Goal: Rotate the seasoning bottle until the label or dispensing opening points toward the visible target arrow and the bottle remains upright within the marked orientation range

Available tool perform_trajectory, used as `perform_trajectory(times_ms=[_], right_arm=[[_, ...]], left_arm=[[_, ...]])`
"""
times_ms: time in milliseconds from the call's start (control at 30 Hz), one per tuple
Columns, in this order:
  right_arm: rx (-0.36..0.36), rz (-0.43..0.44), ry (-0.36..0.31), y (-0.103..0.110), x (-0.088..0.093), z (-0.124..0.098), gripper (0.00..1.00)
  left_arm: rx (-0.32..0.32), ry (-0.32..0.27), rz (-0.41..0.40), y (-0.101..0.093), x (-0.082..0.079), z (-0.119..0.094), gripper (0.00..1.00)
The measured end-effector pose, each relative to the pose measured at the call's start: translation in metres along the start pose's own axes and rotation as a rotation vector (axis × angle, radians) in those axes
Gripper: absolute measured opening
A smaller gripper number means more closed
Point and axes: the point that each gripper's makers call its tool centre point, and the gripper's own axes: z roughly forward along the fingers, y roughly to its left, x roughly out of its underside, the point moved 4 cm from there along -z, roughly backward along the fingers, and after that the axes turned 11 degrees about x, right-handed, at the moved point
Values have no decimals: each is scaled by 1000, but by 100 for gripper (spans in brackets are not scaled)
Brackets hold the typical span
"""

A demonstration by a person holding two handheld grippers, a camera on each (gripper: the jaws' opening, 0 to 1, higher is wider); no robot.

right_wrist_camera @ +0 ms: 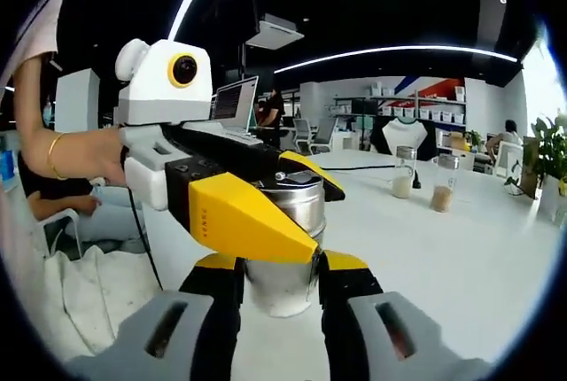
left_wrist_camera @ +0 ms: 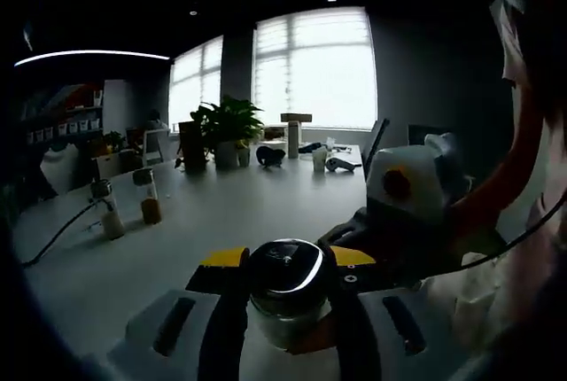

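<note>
A: Seasoning bottle [right_wrist_camera: 285,248] first: where is it?

B: Upright on the white table [right_wrist_camera: 461,257], long axis vertical, dead ahead of both claws. In the right gripper view the right gripper [right_wrist_camera: 279,288] has a jaw on each side of its lower body, pinching it.

A: And the other claw?

B: The left gripper [right_wrist_camera: 257,195] reaches across the bottle's shiny top from the left and is closed around it. In the left gripper view the left gripper [left_wrist_camera: 285,297] brackets the cap.

A: So both are equally near?

B: Yes, both touching. I see no arrow or label, so the turn's direction I can't judge. Two spare bottles [right_wrist_camera: 423,179] stand well beyond it.
</note>
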Motion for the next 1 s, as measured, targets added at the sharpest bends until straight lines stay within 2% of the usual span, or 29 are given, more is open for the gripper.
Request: perform_trajectory(times_ms=[167,233,333,467,600,667,733,800,867,1000], right_arm=[[70,35,3,-2,-2,1,30],[112,24,8,-4,-2,2,29],[143,48,9,-5,-3,2,29],[201,130,4,-7,-5,2,29],[248,126,-7,-9,-9,2,29],[271,130,-12,-10,-10,2,29],[277,131,-20,-10,-11,2,29],[282,111,-28,-11,-13,2,29],[269,121,-29,-13,-14,0,29],[234,115,-39,-14,-15,-1,30]], left_arm=[[-54,-2,0,2,-2,2,35],[-86,23,40,1,-3,5,35],[-126,28,52,0,-3,8,35],[-224,15,62,1,-8,12,35],[-313,-3,67,2,-11,13,35],[-402,-23,37,3,-12,10,35],[-421,-20,61,2,-14,10,35],[-438,-38,34,1,-15,9,35],[-415,-30,41,3,-16,10,35],[-360,-52,-27,8,-19,8,34]])
